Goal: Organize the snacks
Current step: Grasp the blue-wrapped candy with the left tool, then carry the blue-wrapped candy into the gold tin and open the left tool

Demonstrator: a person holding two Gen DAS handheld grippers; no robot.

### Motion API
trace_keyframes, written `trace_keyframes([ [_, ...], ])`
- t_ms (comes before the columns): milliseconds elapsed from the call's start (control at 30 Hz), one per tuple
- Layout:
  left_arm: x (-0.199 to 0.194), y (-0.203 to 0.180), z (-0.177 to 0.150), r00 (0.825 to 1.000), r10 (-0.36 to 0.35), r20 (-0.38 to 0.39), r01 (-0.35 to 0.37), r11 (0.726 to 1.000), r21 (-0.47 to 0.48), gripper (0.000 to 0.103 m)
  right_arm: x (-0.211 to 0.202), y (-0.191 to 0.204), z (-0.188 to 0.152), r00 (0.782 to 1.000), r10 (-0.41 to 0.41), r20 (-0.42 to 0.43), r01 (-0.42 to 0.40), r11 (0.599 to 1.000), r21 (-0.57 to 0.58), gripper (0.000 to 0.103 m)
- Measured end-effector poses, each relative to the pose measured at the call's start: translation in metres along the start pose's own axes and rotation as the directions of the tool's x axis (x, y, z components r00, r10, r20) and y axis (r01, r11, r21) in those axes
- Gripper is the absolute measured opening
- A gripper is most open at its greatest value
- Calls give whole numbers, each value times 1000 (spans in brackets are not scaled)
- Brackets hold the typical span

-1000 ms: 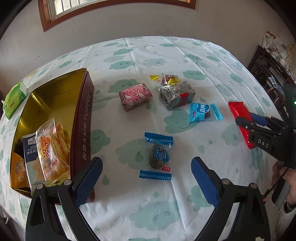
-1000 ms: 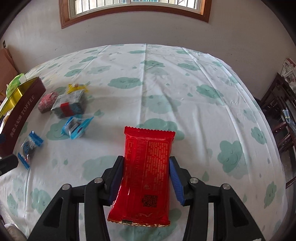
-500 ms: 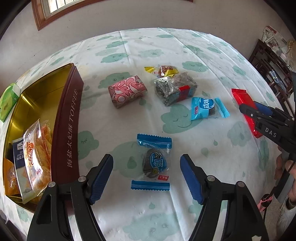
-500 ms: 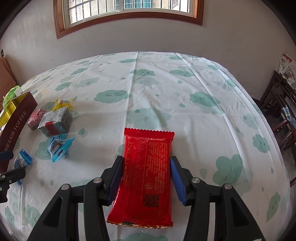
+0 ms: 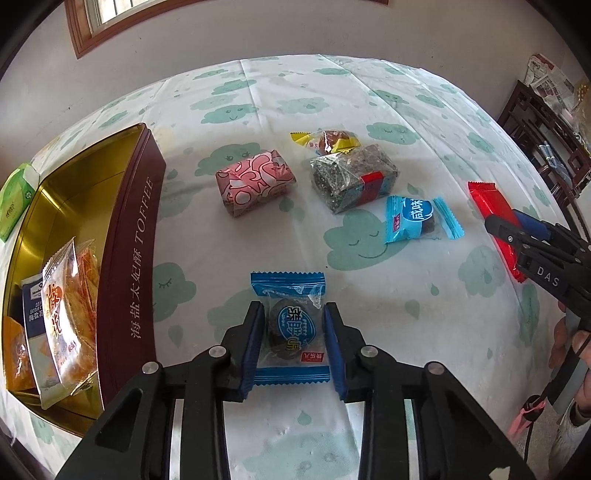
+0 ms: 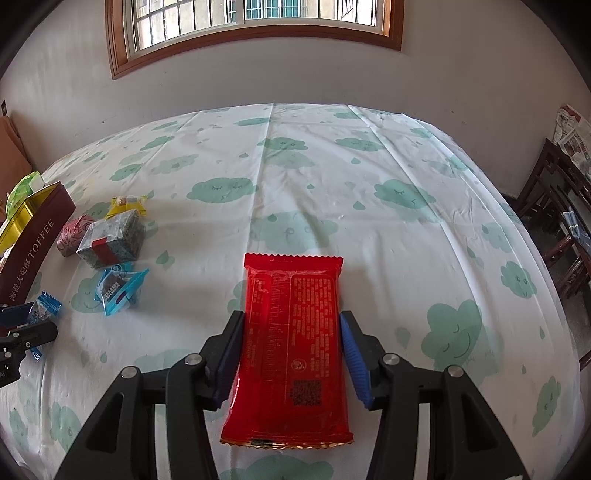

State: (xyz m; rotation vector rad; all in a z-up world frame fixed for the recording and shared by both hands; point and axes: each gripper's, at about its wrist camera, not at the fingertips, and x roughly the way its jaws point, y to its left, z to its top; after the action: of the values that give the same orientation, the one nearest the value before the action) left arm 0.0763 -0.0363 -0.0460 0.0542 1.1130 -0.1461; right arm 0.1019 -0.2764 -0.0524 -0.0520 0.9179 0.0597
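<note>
My left gripper (image 5: 293, 314) is shut on a blue-wrapped dark sweet (image 5: 290, 326) lying on the cloud-print tablecloth. The open maroon toffee tin (image 5: 136, 254) with a gold inside stands to its left and holds several snack packs (image 5: 61, 325). My right gripper (image 6: 291, 325) is shut on a red snack pack (image 6: 293, 332), which also shows in the left wrist view (image 5: 495, 218). On the cloth lie a pink wrapped block (image 5: 255, 182), a dark foil block (image 5: 352, 177), a yellow sweet (image 5: 325, 140) and a light blue sweet (image 5: 417, 218).
A green packet (image 5: 16, 199) lies beyond the tin at the far left. Dark wooden chairs (image 6: 557, 221) stand off the table's right edge. A wall with a window (image 6: 255, 22) is behind the table.
My left gripper moved forward and down, and its jaws closed around the blue sweet. My right gripper keeps its hold on the red pack and has tilted up.
</note>
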Motion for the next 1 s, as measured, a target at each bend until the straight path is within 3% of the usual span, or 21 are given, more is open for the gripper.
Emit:
trace_keyframes([
  [600, -43, 9, 8, 997, -36, 67, 38, 999, -19, 28, 0, -1, 0, 1000, -6, -7, 6, 1000, -2, 52],
  [1000, -82, 74, 17, 991, 46, 125, -34, 994, -101, 28, 2, 0, 4, 999, -5, -42, 4, 1000, -12, 52],
])
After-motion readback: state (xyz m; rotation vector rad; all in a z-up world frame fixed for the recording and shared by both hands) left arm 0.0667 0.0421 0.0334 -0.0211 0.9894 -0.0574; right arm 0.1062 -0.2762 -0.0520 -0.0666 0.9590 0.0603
